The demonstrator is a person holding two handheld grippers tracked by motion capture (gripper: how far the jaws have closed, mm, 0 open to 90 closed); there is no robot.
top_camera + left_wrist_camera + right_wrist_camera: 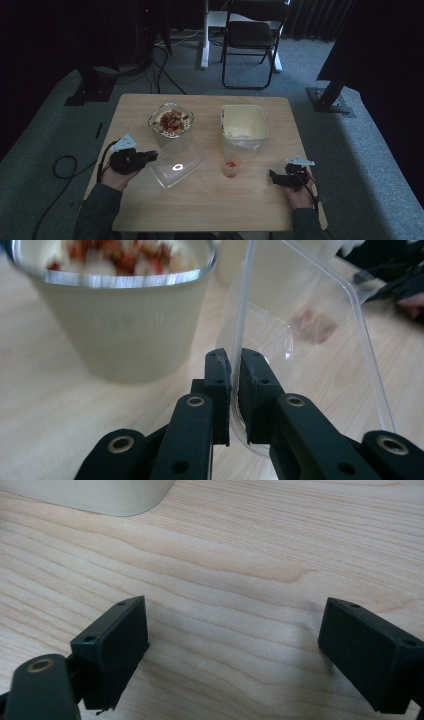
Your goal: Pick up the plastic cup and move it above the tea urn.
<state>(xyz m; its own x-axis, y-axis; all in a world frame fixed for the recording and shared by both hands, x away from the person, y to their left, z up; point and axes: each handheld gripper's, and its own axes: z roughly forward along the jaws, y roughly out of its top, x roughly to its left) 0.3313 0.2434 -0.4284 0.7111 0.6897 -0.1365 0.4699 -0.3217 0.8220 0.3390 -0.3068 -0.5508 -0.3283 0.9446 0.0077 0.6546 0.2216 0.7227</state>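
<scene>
My left gripper (152, 155) is shut on the rim of a clear plastic lid (177, 164), which lies tilted on the table in front of a round tub (171, 121) holding red and pale food. In the left gripper view the lid's edge (240, 340) stands pinched between my gripper (235, 371) jaws, with the tub (120, 315) just to the left. My right gripper (274, 176) rests near the table's front right, open, and its view shows my gripper (232, 645) over bare wood with nothing between the jaws.
A square cream container (243, 122) stands right of the tub, with a small clear cup (230, 168) holding something red in front of it. A corner of the cream container (100, 495) shows ahead of the right gripper. A folding chair (252, 35) stands beyond the table (210, 200).
</scene>
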